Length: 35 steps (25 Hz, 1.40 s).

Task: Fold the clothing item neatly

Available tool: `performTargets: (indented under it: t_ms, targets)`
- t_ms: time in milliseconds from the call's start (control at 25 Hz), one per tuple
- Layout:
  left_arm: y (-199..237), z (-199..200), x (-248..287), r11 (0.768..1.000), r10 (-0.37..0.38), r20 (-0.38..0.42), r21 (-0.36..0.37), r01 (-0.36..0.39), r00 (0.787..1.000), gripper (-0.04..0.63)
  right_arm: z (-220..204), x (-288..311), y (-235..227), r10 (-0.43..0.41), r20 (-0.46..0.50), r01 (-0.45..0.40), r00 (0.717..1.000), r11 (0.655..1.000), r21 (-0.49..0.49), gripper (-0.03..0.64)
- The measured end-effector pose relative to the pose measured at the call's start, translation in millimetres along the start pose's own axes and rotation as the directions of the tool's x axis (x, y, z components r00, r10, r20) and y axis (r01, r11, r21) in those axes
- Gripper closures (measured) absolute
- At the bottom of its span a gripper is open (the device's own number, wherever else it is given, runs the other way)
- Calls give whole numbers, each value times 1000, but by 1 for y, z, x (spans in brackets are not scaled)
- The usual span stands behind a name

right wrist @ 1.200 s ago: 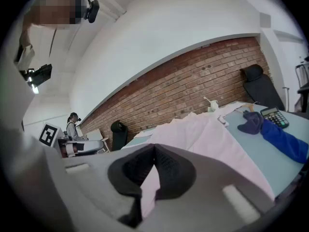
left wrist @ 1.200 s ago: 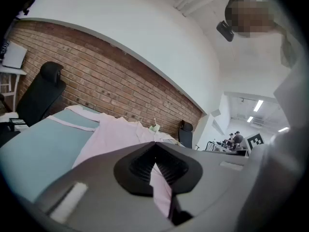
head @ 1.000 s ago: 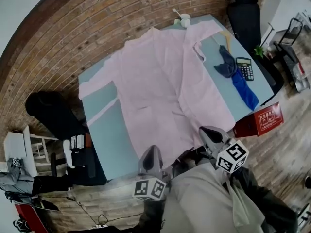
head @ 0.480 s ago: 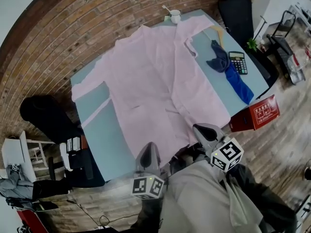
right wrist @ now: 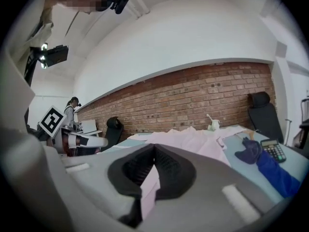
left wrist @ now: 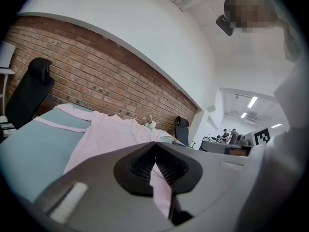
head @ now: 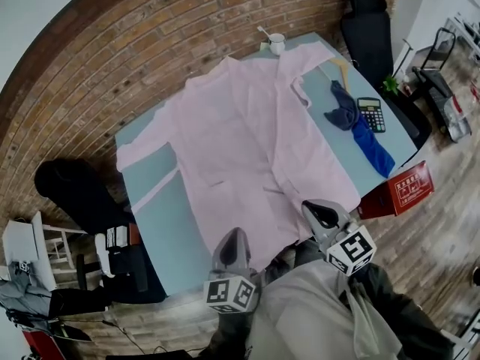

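Observation:
A pale pink shirt (head: 247, 141) lies spread open on the grey-blue table (head: 161, 216), collar toward the brick wall, sleeves out to both sides. My left gripper (head: 234, 240) sits at the near hem, shut on the pink shirt (left wrist: 161, 190); fabric shows pinched between its pads. My right gripper (head: 319, 214) is at the hem's right corner, also shut on the pink shirt (right wrist: 149, 190). Both grippers hang at the table's near edge, close to my body.
A blue cloth (head: 360, 122), a calculator (head: 371, 113) and a wooden hanger (head: 343, 66) lie on the table's right side. A white cup (head: 276, 43) stands at the far edge. A red box (head: 405, 190) sits right of the table, black chairs (head: 367, 21) around.
Both grippers stay shut on the hem at the table's near edge. The view has shifted slightly with the head; the shirt lies as before.

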<state>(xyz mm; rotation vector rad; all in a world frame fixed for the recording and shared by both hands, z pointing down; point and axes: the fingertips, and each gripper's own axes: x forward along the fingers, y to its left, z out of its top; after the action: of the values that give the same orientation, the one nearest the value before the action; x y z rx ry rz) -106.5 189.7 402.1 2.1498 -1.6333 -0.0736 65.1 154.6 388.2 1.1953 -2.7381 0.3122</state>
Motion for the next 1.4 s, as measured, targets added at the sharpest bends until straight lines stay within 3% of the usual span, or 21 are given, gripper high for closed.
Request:
performTargets:
  t_ms: [80, 200, 320, 360, 440, 600, 760, 920, 1040, 1200, 1400]
  targets:
    - [6, 0, 2, 1000, 8, 0, 2, -8, 1000, 588, 3, -2, -11, -14, 16, 14, 1000, 1000, -14, 617]
    - [22, -10, -2, 998, 53, -23, -31, -54, 998, 578, -14, -4, -29, -36, -25, 37, 999, 998, 44, 617]
    - [32, -30, -10, 993, 89, -62, -73, -93, 994, 498, -40, -11, -43, -75, -77, 84, 994, 989, 124, 605]
    - [34, -39, -13, 991, 98, -82, -82, -104, 992, 466, -48, -16, -48, -94, -86, 106, 992, 984, 145, 532]
    - [38, -62, -23, 988, 116, -133, -90, -128, 984, 409, -68, -29, -53, -121, -133, 141, 984, 978, 151, 453]
    - [49, -106, -46, 979, 161, -226, -89, -185, 961, 354, -121, -70, -66, -194, -268, 223, 944, 972, 80, 420]
    - [55, -132, -68, 968, 219, -260, -62, -242, 940, 286, -167, -110, -90, -274, -329, 325, 904, 939, 112, 404]
    - [72, -159, -96, 929, 339, -262, -57, -365, 904, 209, -197, -135, -127, -327, -349, 402, 878, 900, 169, 373]
    - [87, -193, -110, 907, 388, -243, -72, -415, 889, 128, -225, -139, -160, -291, -352, 370, 890, 911, 181, 370]
    - [98, -244, -108, 920, 318, -259, -147, -363, 912, 95, -259, -135, -190, -205, -344, 288, 916, 934, 212, 370]
    - [113, -228, -104, 910, 333, -147, -210, -358, 931, 95, -258, -113, -197, -164, -271, 230, 949, 945, 234, 381]
